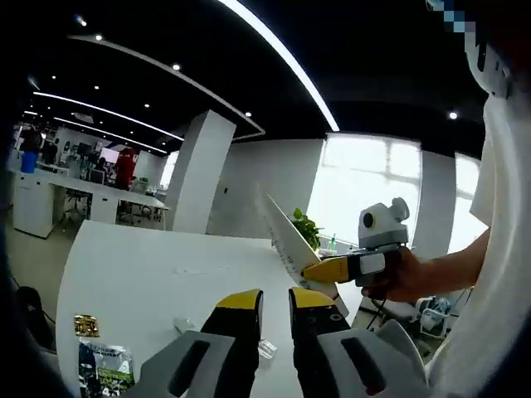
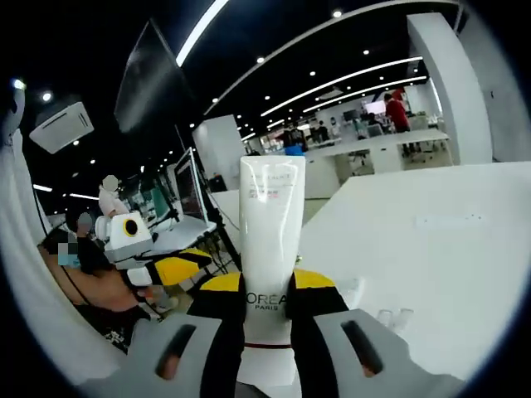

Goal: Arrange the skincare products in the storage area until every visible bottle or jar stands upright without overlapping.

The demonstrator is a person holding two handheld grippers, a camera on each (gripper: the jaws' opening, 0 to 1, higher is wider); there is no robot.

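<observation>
In the right gripper view a white L'Oreal tube [image 2: 271, 224] stands upright, cap end down, and my right gripper [image 2: 270, 290] is shut on its lower part. The same tube [image 1: 284, 236] appears edge-on in the left gripper view, held above the white table [image 1: 141, 274] by the right gripper [image 1: 330, 269] coming in from the right. My left gripper [image 1: 275, 300] is low in its own view, jaws close together with nothing between them. It also appears as yellow jaws at the left, the left gripper [image 2: 181, 269], held by a hand [image 2: 108, 294].
Small printed packets [image 1: 104, 365] lie near the table's front left corner, and a small clear item [image 1: 265, 348] lies by my left jaws. The white table [image 2: 431, 240] stretches away to the right. Desks, a pillar [image 1: 199, 174] and people stand far behind.
</observation>
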